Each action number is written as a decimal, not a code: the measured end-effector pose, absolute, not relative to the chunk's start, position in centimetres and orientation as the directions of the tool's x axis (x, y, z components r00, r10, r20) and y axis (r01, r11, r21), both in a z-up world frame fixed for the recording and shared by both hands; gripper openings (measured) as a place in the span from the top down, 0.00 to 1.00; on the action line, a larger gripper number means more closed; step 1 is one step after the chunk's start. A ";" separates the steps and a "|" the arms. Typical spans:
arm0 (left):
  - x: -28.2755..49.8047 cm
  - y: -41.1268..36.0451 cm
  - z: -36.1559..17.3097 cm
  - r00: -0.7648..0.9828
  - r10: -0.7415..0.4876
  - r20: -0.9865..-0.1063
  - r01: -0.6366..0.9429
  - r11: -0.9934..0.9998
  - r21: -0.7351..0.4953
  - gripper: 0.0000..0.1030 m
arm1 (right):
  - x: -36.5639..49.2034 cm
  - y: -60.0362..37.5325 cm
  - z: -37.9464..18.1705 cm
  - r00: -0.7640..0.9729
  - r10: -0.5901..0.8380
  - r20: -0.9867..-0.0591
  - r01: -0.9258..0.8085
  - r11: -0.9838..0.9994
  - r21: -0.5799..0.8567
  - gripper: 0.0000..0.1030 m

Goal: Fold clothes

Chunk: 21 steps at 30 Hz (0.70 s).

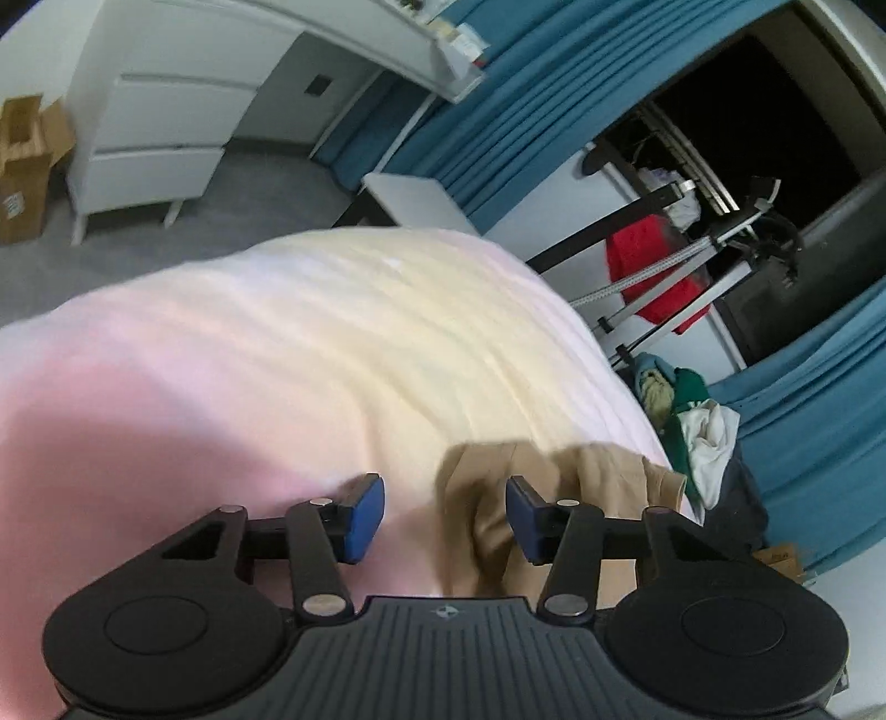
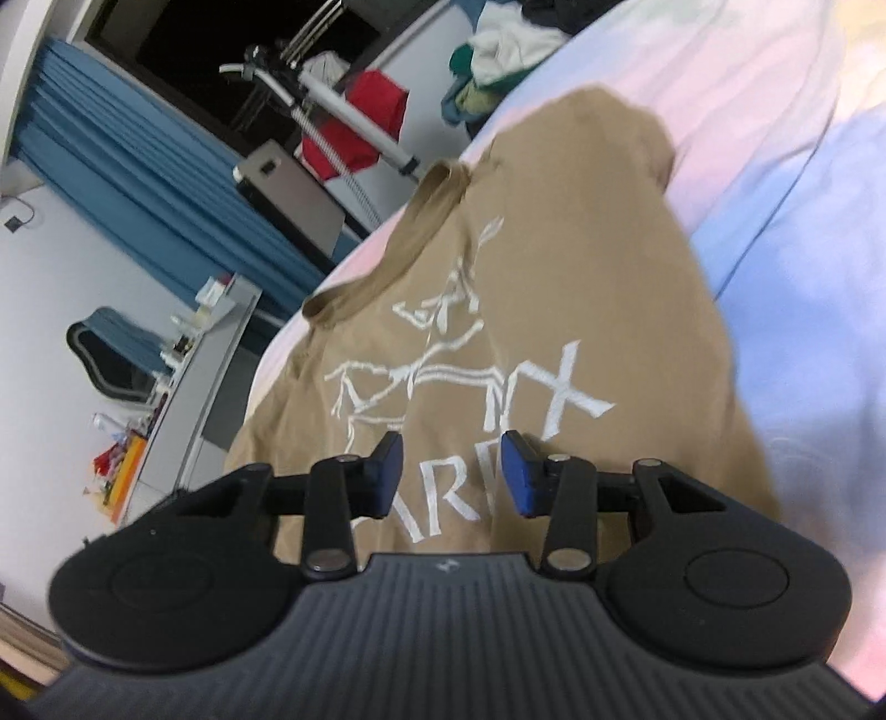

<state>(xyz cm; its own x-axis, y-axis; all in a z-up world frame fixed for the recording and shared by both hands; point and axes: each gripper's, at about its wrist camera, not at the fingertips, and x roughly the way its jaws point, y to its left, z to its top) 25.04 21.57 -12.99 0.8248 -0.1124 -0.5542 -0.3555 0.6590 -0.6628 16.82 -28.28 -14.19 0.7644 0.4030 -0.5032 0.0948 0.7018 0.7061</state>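
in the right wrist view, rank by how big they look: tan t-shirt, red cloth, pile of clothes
1. tan t-shirt, by far the largest, though nearest the camera
2. pile of clothes, cut off by the frame
3. red cloth
The last two look close in size.

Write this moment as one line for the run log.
garment: tan T-shirt on bed cover | left gripper: open, over its edge | right gripper: open, over print | fold: not started

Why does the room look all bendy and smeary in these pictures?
Left wrist view: the fisheye lens curves the drawers and curtains; the bedspread is smeared by motion, with a dark shadow at lower left. Right wrist view: the tan shirt print reads fairly sharp, while the desk blurs.
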 end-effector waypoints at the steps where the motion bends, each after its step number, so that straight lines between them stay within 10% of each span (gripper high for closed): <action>1: 25.4 21.6 -13.1 0.828 -0.119 -0.547 -0.345 0.662 -0.666 0.63 | 17.1 -28.1 -14.5 0.760 0.406 -0.507 0.094 0.704 0.704 0.59; 2: 25.8 21.7 -13.3 0.832 -0.126 -0.541 -0.334 0.665 -0.669 0.89 | 17.3 -27.9 -14.7 0.756 0.408 -0.512 0.093 0.707 0.701 0.59; 4: 26.2 22.1 -13.4 0.833 -0.154 -0.532 -0.329 0.634 -0.699 1.00 | 17.8 -27.6 -15.2 0.746 0.417 -0.519 0.095 0.705 0.703 0.59; 15: 25.5 24.8 -6.3 0.883 0.167 -0.439 -0.395 0.771 -0.500 1.00 | 19.0 -26.4 -15.7 0.737 0.410 -0.538 0.089 0.730 0.678 0.59; 21: 24.3 26.6 -9.8 0.835 0.049 -0.548 -0.463 0.602 -0.651 0.81 | 18.6 -26.0 -15.2 0.741 0.396 -0.543 0.084 0.746 0.660 0.59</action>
